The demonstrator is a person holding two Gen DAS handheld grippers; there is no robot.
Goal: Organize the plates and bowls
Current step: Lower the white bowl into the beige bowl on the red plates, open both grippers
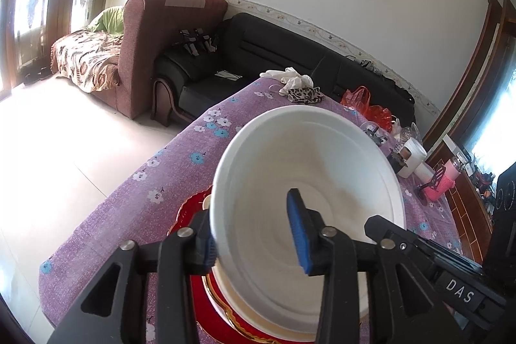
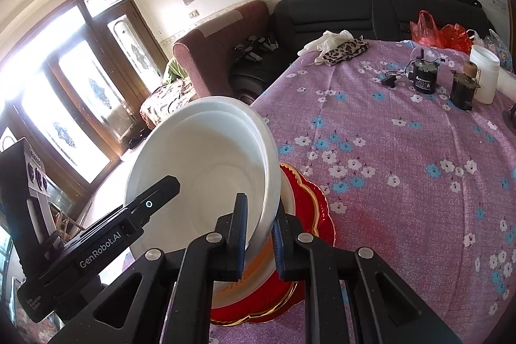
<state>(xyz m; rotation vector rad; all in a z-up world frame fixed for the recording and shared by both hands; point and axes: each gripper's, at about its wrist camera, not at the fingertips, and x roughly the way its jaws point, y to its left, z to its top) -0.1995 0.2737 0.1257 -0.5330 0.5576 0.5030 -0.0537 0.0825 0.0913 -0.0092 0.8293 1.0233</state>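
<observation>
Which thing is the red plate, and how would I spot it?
Find the purple flowered tablecloth. At its near edge, under the big white bowls, lies the red plate. Only it is bright red with a wavy gold rim.

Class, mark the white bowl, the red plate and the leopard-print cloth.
white bowl (image 1: 274,170), left wrist view, inner wall.
red plate (image 2: 317,211), right wrist view, scalloped rim.
leopard-print cloth (image 2: 346,51), right wrist view, middle.
</observation>
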